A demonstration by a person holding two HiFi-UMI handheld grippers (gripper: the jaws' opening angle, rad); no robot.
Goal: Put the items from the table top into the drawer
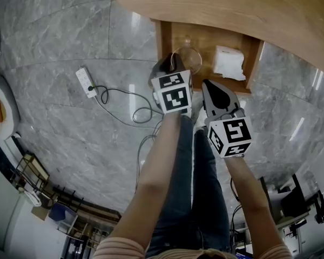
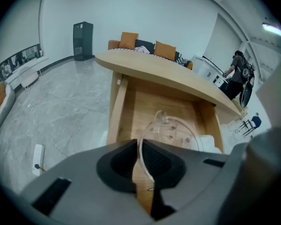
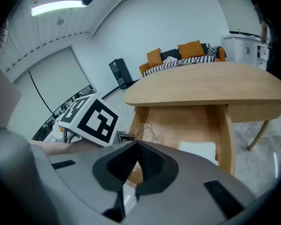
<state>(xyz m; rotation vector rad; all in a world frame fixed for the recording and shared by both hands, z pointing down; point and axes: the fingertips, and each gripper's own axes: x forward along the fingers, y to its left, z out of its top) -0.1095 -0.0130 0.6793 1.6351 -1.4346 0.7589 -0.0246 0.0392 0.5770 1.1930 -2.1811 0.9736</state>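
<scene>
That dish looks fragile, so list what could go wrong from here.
1. The left claw pinches the clear dish only by its thin rim, so it could slip or swing.
2. Set down too far right, it could land tilted on the white packet in the drawer.

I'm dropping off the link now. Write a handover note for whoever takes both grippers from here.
Left gripper: shut on the rim of the clear glass item, which it holds at the open drawer; not yet released.
Right gripper: shut, empty, beside the left one.
Done: the white folded pack lies in the drawer's right side.
Left: set the glass down, open the jaws, then check the table top, which is only partly in view.
</scene>
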